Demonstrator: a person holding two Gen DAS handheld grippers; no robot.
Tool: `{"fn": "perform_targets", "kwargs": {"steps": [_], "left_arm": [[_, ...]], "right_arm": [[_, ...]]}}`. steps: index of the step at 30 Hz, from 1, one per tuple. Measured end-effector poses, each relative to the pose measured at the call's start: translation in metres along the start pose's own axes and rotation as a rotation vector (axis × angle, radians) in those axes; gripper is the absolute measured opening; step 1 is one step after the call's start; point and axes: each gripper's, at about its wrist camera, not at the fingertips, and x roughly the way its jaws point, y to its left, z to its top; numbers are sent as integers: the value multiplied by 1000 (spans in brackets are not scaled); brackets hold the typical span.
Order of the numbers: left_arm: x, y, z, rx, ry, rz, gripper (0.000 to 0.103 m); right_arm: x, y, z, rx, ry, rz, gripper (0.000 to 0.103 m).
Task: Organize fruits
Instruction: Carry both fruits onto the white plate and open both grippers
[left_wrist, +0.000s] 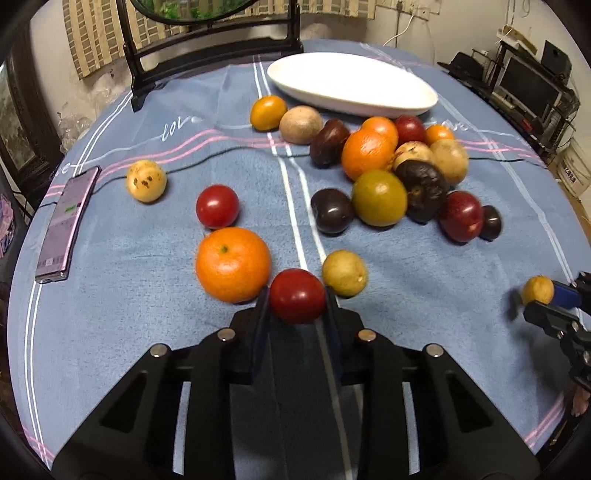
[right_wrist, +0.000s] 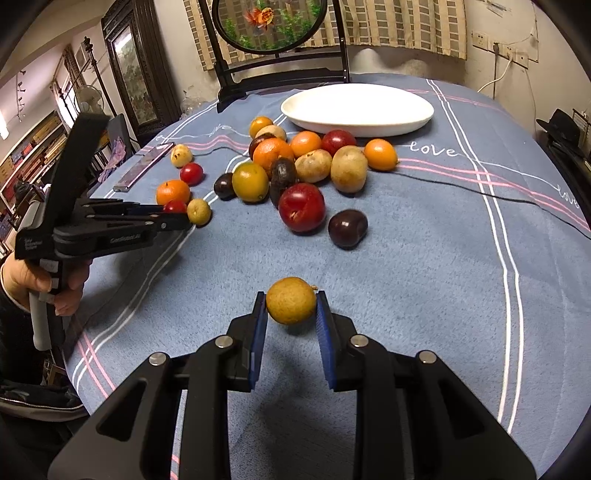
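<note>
My left gripper (left_wrist: 297, 295) clamped a small red fruit (left_wrist: 297, 295); my right gripper (right_wrist: 291, 301) held a small yellow-brown fruit (right_wrist: 291, 301). The white oval dish (left_wrist: 369, 105) at twelve o'clock sat empty, everything else unsorted.

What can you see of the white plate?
The white plate is a wide, shallow oval dish, glossy like ceramic or melamine, with a low raised rim. It is empty and lies flat on the blue cloth at the table's far side, in front of the dark mirror stand. The fruit pile lies just in front of it; whether the closest fruits touch its rim cannot be told. Neither gripper is near it.
</note>
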Motion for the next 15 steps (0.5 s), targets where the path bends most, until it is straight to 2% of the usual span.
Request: {"fn": "perform_targets", "kwargs": {"steps": [4, 7, 11, 12, 15], "left_arm": [[-25, -10, 15, 42, -57, -45, 28], [-30, -19, 44, 73, -91, -67, 28], [-3, -33, 98, 85, -83, -37, 28], [8, -35, 116, 73, -81, -22, 28], [29, -33, 149, 27, -90, -1, 28]], "right_arm": [[-14, -7, 23, 1, -45, -2, 26], [-19, -13, 62, -23, -105, -39, 26], [4, -23, 112, -17, -147, -53, 26], [16, -29, 124, -17, -153, -82, 26], [48, -47, 147, 22, -131, -115, 26]]}}
